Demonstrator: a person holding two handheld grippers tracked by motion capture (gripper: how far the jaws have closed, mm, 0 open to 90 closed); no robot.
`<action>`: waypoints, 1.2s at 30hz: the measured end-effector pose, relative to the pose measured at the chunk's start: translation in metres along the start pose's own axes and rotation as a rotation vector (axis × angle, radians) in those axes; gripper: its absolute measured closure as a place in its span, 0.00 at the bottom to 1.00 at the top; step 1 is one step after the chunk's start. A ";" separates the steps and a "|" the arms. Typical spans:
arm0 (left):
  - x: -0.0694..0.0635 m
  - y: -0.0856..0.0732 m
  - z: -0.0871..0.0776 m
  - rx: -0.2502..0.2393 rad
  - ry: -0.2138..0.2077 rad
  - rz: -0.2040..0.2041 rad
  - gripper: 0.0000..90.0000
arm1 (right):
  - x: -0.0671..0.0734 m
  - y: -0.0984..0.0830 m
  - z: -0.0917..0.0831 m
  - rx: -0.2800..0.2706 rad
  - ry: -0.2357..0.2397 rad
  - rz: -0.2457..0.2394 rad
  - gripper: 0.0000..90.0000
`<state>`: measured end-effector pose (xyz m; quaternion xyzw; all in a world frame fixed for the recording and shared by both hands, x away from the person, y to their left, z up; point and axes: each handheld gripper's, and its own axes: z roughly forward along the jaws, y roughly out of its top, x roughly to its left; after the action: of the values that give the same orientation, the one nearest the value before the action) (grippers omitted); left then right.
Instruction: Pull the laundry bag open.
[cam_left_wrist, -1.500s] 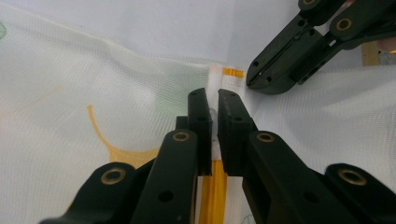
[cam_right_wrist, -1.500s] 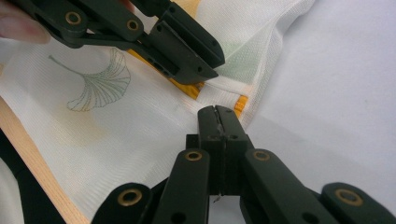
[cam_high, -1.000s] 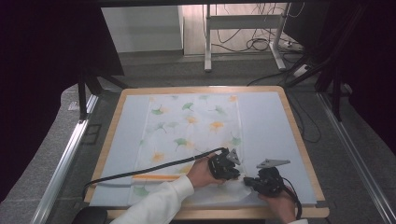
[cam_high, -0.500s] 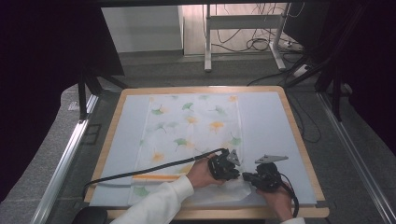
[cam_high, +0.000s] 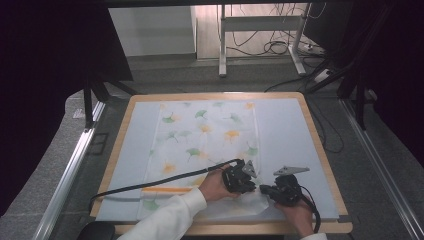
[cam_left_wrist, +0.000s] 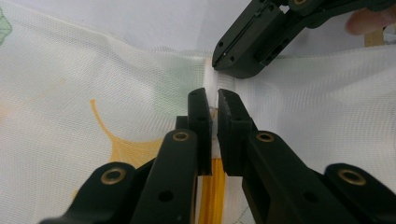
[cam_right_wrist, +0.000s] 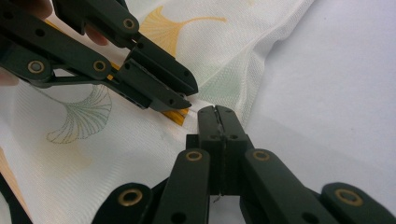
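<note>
Down on the wooden-rimmed table (cam_high: 320, 145), a pale blue mat (cam_high: 285, 135) is covering the top, and a sheer white cloth printed with ginkgo leaves (cam_high: 210, 132) is lying along its middle, running from the far edge at 12 o'clock to the near edge at 6 o'clock.

At the left, bare mat is lying open between the cloth's long edge and the table rim at 9 o'clock; a black cable (cam_high: 150, 184) is trailing across that side from the left gripper (cam_high: 239, 178). A white sleeve (cam_high: 172, 217) is coming in from 6 o'clock, and the left hand (cam_high: 214, 185) is holding that gripper over the cloth's near right part. In the left gripper view its jaws are standing narrow, pinching a raised fold of the cloth (cam_left_wrist: 211, 93), with an orange band (cam_left_wrist: 212, 191) showing just under them.

Just beside it toward 3 o'clock, the right gripper (cam_high: 280, 190) is sitting at the cloth's right edge, held by the right hand (cam_high: 300, 217). In the right gripper view (cam_right_wrist: 217, 116) its jaws are pressed together, and a thin bit of cloth edge seems to be caught between them. Beyond it, bare mat is stretching to the rim at 3 o'clock.
</note>
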<state>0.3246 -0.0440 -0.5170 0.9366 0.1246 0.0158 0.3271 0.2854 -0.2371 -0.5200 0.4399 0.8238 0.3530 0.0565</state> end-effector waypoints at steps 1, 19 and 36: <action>0.000 0.000 0.000 0.000 0.000 0.000 0.95 | 0.000 0.000 0.000 0.000 0.000 0.000 1.00; 0.003 -0.010 -0.008 0.015 -0.022 -0.024 0.98 | -0.001 0.000 0.000 -0.001 0.006 -0.003 1.00; 0.002 -0.011 -0.010 0.024 -0.025 -0.019 1.00 | -0.001 0.000 0.000 -0.001 0.007 -0.008 1.00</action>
<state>0.3227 -0.0295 -0.5160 0.9393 0.1296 -0.0003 0.3177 0.2857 -0.2381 -0.5203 0.4353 0.8256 0.3549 0.0552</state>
